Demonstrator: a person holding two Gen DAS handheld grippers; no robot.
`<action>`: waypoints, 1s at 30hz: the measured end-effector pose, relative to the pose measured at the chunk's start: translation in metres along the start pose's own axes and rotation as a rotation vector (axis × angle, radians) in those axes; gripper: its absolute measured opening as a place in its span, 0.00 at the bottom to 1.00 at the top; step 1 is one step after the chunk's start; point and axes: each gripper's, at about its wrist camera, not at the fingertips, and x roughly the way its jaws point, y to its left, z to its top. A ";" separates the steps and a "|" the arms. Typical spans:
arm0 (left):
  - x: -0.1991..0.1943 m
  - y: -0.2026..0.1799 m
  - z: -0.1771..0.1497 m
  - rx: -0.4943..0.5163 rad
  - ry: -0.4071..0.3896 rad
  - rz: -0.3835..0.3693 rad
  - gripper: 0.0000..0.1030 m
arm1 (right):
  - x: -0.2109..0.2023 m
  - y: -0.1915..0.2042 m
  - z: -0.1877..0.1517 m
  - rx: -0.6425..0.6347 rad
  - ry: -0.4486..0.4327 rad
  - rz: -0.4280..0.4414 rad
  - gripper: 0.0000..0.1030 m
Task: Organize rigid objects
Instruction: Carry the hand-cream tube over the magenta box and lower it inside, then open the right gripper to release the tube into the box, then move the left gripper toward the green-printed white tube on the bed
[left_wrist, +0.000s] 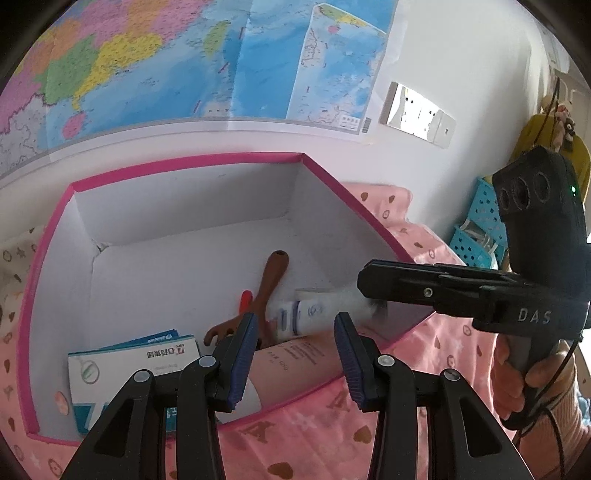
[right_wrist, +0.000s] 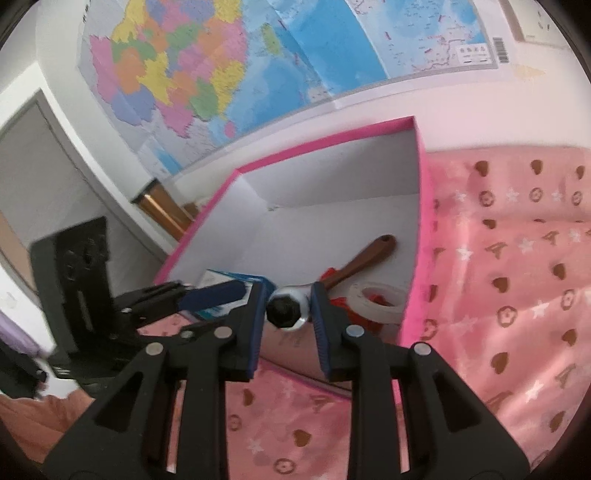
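A pink-rimmed white box (left_wrist: 192, 162) (right_wrist: 325, 136) stands on a pink patterned cloth. Inside lie a brown fork-shaped wooden tool (left_wrist: 271, 275) (right_wrist: 365, 254), a white tube (left_wrist: 317, 310), a blue-and-white carton (left_wrist: 122, 362), a pink packet (left_wrist: 295, 362) and a roll of tape (right_wrist: 376, 299). My left gripper (left_wrist: 295, 328) is open and empty over the box's front edge. My right gripper (right_wrist: 290, 302) is shut on a round silver and black object (right_wrist: 286, 308), held above the box's front right; its fingertip (left_wrist: 373, 280) also shows in the left wrist view.
A map (left_wrist: 184, 62) hangs on the white wall behind the box. Blue plastic baskets (left_wrist: 480, 225) stand at the right. The pink cloth (right_wrist: 509, 258) spreads around the box. A door frame (right_wrist: 33, 155) is at the far left.
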 end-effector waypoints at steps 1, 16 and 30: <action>-0.001 0.000 0.000 0.000 -0.003 0.000 0.42 | -0.001 0.000 0.000 -0.003 -0.006 -0.011 0.27; -0.042 -0.012 -0.016 0.016 -0.087 -0.027 0.43 | -0.042 0.009 -0.022 -0.029 -0.067 -0.039 0.29; -0.069 -0.022 -0.058 0.016 -0.068 -0.012 0.46 | -0.063 0.021 -0.089 -0.007 -0.017 -0.006 0.35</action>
